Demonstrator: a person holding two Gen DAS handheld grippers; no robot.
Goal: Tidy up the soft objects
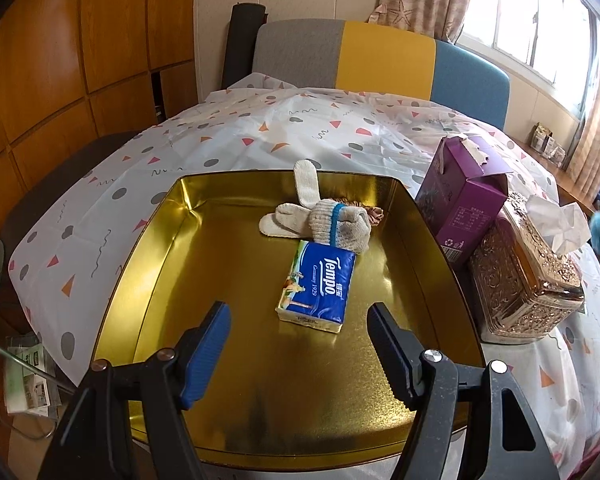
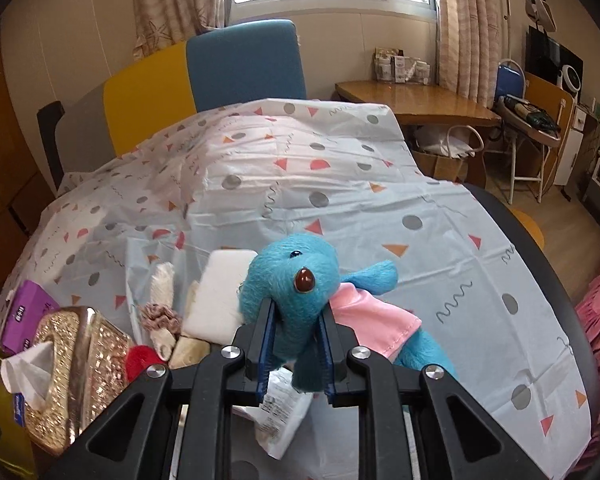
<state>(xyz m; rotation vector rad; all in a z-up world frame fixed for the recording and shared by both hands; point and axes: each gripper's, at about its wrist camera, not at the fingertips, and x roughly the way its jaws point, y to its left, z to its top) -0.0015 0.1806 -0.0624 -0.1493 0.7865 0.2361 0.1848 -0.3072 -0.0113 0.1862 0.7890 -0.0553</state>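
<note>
Left wrist view: left tongs [image 1: 298, 322] are hanging released, jaws spread wide, above the near part of a shallow gold metal tray [image 1: 148, 264] sitting on the table under a white plastic cloth with triangles and dots [image 1: 228, 132]. A blue Tempo tissue pack [image 1: 318, 286] is lying flat in the tray, just ahead of the tongs and between the jaw lines, not touching them. A pair of knitted grey-white work gloves with a blue band [image 1: 324, 220] is lying beyond the pack, touching its far end. A purple carton [image 1: 460, 204] and an ornate gold tissue box [image 1: 524, 276] are standing just right of the tray.

Right wrist view: right tongs [image 2: 296, 320] are gripping a blue plush toy in a pink shirt [image 2: 296, 276], clenched around its head, muzzle pointing up. The toy's body is trailing right over the cloth. A white foam pad [image 2: 220, 296] is lying left behind it, a red pompom [image 2: 140, 360] nearer the ornate box.
</note>
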